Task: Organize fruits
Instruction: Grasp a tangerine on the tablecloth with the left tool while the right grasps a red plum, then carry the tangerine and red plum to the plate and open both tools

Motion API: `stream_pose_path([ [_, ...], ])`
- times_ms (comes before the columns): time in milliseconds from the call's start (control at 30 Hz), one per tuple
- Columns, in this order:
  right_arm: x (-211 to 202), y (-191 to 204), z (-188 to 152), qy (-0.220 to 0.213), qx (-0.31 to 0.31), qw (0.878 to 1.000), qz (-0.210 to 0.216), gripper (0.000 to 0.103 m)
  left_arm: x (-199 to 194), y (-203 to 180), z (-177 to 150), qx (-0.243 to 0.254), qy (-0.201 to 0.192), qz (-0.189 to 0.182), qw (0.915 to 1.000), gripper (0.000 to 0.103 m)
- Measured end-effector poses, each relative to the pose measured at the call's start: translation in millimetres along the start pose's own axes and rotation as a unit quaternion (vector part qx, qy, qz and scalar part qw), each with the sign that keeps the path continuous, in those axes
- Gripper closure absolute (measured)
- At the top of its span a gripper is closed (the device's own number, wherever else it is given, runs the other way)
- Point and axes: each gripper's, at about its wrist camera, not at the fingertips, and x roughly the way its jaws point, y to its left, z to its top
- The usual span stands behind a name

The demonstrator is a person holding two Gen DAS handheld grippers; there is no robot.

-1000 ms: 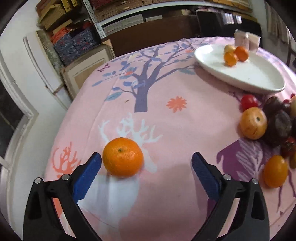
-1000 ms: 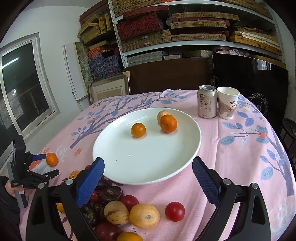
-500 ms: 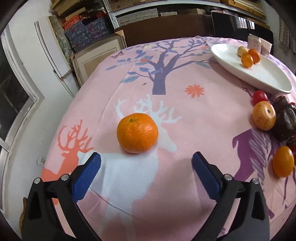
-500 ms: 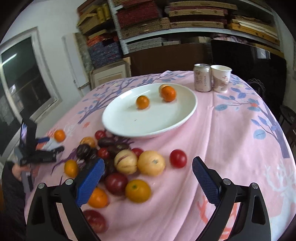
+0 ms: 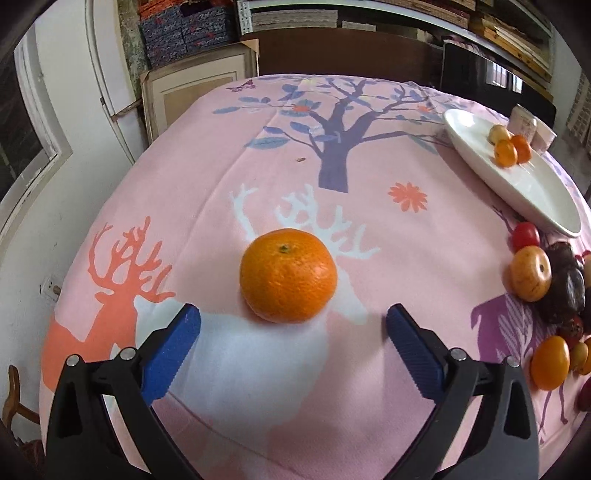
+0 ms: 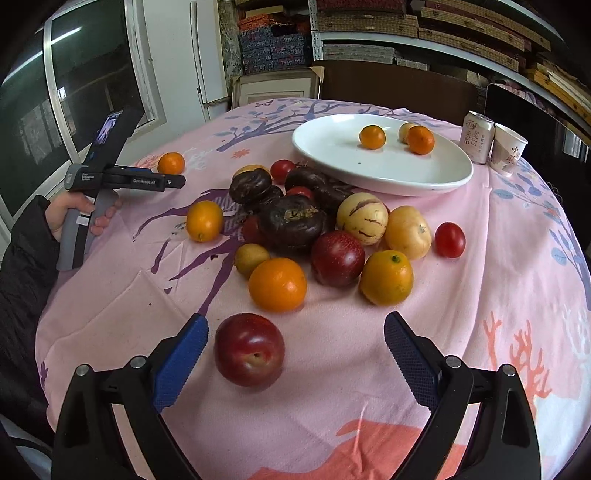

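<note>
A mandarin [image 5: 288, 275] lies alone on the pink tablecloth, just ahead of my open left gripper [image 5: 293, 328] and centred between its blue pads. The same mandarin [image 6: 171, 163] shows in the right wrist view beyond the left gripper [image 6: 177, 181], which a hand holds. My right gripper [image 6: 295, 338] is open above the cloth, with a red plum [image 6: 249, 349] near its left finger, not touched. Behind it lies a heap of fruit: oranges [image 6: 277, 284], dark fruits [image 6: 291, 221], yellow fruits [image 6: 408, 232], small tomatoes [image 6: 449, 239]. A white plate [image 6: 369, 173] holds three small fruits [image 6: 372, 136].
A drink can [image 6: 478, 137] and a paper cup [image 6: 509, 152] stand at the plate's far right. The round table's edge [image 5: 110, 229] drops off at the left toward a wall and window. Shelves with boxes [image 6: 369, 22] fill the background. A dark sleeve [image 6: 22, 258] lies at the left.
The left gripper has swung so the mandarin sits centred between its fingers instead of beside the left one. The right gripper has pulled back from the plate and now faces the fruit heap and plum.
</note>
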Motion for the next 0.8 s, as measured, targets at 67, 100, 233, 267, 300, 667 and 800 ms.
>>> stream_pose_path([
  [67, -2, 5, -3, 0.002, 0.002, 1.0, 0.01, 0.006, 2, 7, 1, -0.022, 0.003, -0.015, 0.9996, 0.004],
  [100, -3, 8, -4, 0.001, -0.003, 1.0, 0.011, 0.006, 1, 8, 2, -0.028, -0.001, -0.019, 0.9994, 0.004],
  [233, -1, 13, -4, 0.005, -0.009, 1.0, -0.004, 0.006, -3, 15, 3, -0.07, -0.025, -0.07, 0.9948, 0.004],
  [267, 1, 11, -3, 0.009, -0.005, 1.0, -0.009, 0.006, -2, 16, 3, -0.075, -0.025, -0.08, 0.9936, 0.004],
  [300, 3, 11, -2, 0.011, -0.003, 1.0, -0.011, 0.006, -1, 15, 4, -0.077, -0.023, -0.082, 0.9934, 0.004],
  [667, 8, 15, 2, 0.013, -0.006, 1.0, -0.022, 0.062, -12, 10, 0, -0.072, -0.047, -0.081, 0.9929, 0.057],
  [800, -7, 10, 0, -0.023, 0.007, 1.0, -0.02, 0.062, -17, -1, -2, -0.043, -0.053, -0.08, 0.9945, 0.058],
])
